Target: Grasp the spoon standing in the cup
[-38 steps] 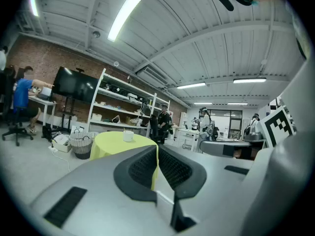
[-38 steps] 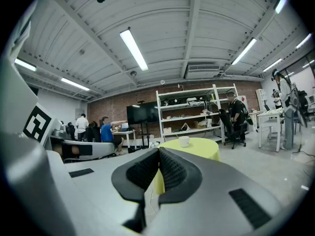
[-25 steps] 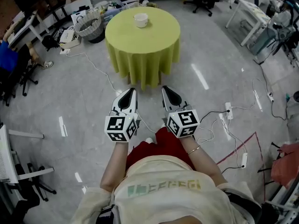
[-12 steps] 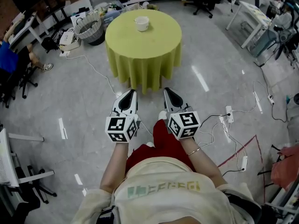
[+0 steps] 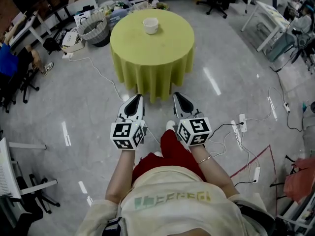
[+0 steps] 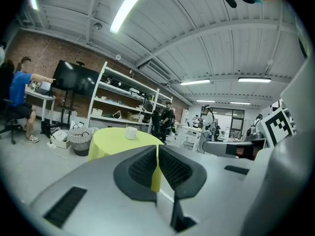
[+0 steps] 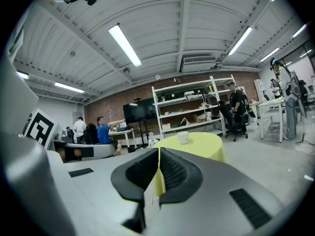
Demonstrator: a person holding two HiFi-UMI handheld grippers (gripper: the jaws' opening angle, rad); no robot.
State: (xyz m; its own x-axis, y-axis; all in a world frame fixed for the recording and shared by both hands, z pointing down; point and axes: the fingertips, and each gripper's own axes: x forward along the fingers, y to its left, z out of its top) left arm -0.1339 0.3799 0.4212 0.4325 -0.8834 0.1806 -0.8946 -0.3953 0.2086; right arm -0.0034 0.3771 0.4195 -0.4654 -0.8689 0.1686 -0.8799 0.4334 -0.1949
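Head view: left gripper (image 5: 135, 98) and right gripper (image 5: 176, 97) have fingers pressed together, empty; cup (image 5: 150, 25) sits on counter (image 5: 147, 50) well beyond them.

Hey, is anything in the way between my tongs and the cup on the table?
Nothing visible. Only floor lies between the left tongs, the right tongs and the table; its top before the cup is bare.
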